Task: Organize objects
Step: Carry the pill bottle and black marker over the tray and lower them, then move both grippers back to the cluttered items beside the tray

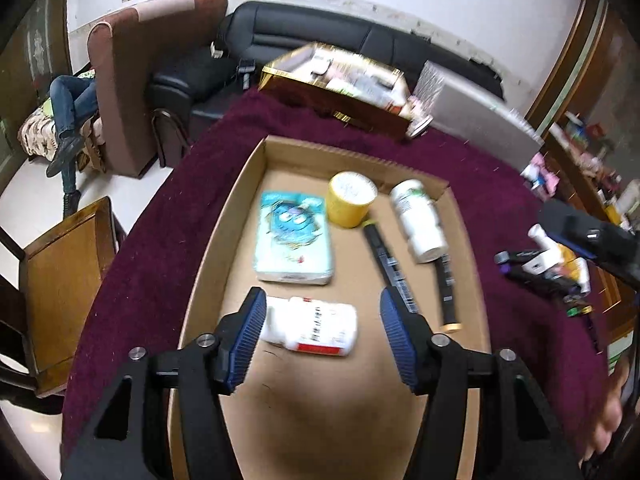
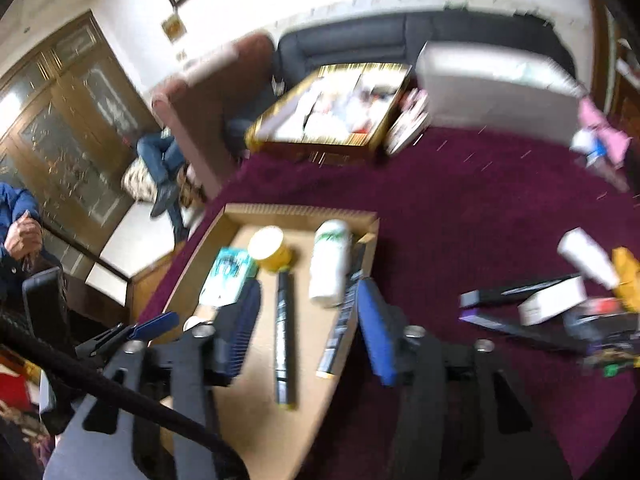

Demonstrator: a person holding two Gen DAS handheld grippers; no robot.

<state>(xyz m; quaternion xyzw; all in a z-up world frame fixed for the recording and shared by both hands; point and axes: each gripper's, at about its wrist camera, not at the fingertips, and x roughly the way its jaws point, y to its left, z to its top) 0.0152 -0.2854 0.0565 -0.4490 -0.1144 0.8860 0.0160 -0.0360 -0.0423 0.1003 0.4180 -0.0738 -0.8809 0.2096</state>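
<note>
A cardboard tray (image 1: 240, 184) (image 2: 296, 211) lies on a maroon cloth (image 1: 500, 184). It holds a blue tissue pack (image 1: 292, 236), a yellow jar (image 1: 350, 200), a white bottle with a green label (image 1: 420, 216), a black marker (image 1: 390, 268) (image 2: 283, 340) and a second black stick (image 1: 448, 292). A white bottle with a red label (image 1: 316, 326) lies on the tray floor between the fingers of my left gripper (image 1: 323, 304), which is open, its right pad well clear. My right gripper (image 2: 308, 292) hovers open over the marker, holding nothing.
Loose small items (image 2: 552, 304) are piled on the cloth right of the tray. A gold box (image 1: 340, 88) and a grey box (image 1: 480, 120) stand behind it. A wooden chair (image 1: 60, 280) is at the left. A black sofa (image 1: 312, 36) and seated people are beyond.
</note>
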